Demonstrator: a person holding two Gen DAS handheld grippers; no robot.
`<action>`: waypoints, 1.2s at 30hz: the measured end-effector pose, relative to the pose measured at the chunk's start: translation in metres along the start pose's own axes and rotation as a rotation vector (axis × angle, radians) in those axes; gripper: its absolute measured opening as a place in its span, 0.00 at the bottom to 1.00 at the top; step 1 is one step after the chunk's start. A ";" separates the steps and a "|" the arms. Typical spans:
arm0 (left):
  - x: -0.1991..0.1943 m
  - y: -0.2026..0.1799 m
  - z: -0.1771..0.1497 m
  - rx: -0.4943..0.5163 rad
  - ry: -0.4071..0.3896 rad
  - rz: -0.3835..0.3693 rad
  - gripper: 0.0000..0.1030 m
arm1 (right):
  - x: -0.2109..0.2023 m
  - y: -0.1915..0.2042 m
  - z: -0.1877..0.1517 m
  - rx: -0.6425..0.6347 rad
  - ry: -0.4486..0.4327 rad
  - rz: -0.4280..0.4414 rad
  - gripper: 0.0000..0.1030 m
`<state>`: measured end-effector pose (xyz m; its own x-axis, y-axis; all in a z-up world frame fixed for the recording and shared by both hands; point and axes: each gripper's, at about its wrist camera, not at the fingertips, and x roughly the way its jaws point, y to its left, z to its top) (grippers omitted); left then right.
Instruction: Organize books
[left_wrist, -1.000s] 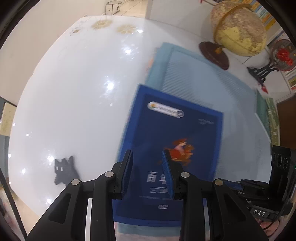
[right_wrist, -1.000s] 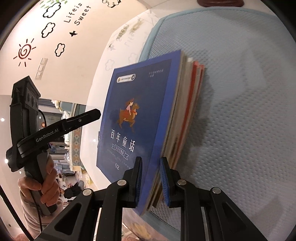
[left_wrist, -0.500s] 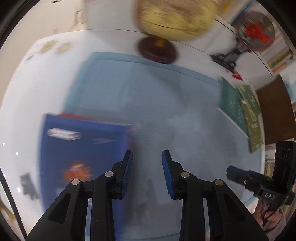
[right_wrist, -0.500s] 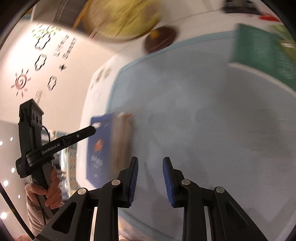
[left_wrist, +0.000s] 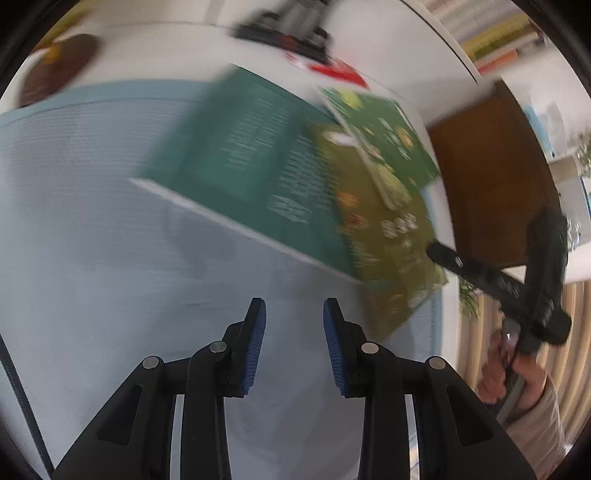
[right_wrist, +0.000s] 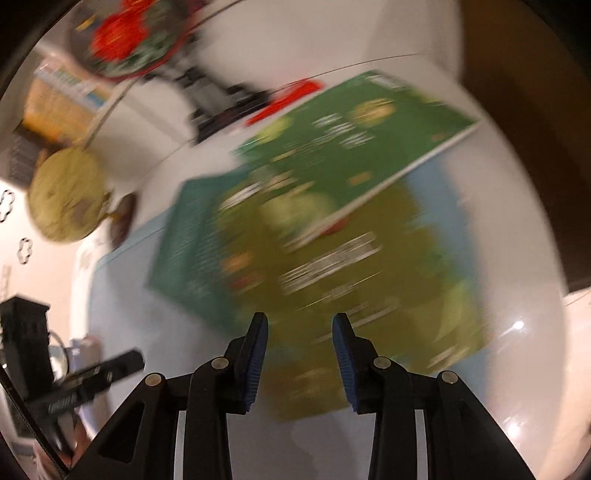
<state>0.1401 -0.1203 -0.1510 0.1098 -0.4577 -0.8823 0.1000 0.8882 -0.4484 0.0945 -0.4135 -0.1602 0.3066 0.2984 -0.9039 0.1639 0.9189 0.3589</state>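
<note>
Three overlapping books lie on a light blue mat (left_wrist: 92, 206): a teal book (left_wrist: 251, 162), an olive-green book (left_wrist: 380, 236) partly over it, and a bright green book (left_wrist: 388, 136) on top. They also show in the right wrist view: teal (right_wrist: 188, 251), olive (right_wrist: 369, 288), bright green (right_wrist: 354, 140). My left gripper (left_wrist: 294, 325) is open and empty over the mat, short of the teal book. My right gripper (right_wrist: 300, 336) is open and empty just above the olive book's near edge. Both views are motion-blurred.
A globe (right_wrist: 66, 199) on a dark wooden base (left_wrist: 55, 74) stands at the mat's far corner. A black stand with a red ornament (right_wrist: 136, 40) sits behind the books. A brown wooden panel (left_wrist: 491, 177) is to the right. The table is glossy white (right_wrist: 517, 258).
My right gripper let go of the blue book stack and opened. Both grippers swung right, away from the blue books, to the green books at the mat's other end.
</note>
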 end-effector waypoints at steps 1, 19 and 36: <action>0.009 -0.010 0.001 0.009 0.011 -0.005 0.28 | 0.002 -0.010 0.006 0.003 0.002 -0.007 0.34; 0.063 -0.053 0.001 0.032 0.081 -0.011 0.28 | 0.019 -0.022 0.015 -0.166 0.025 -0.074 0.58; -0.020 0.060 -0.114 0.010 0.121 0.099 0.29 | 0.026 0.072 -0.137 -0.178 0.202 0.166 0.63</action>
<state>0.0314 -0.0534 -0.1765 -0.0001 -0.3591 -0.9333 0.1044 0.9282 -0.3572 -0.0139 -0.3044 -0.1901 0.1203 0.4769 -0.8707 -0.0449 0.8788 0.4751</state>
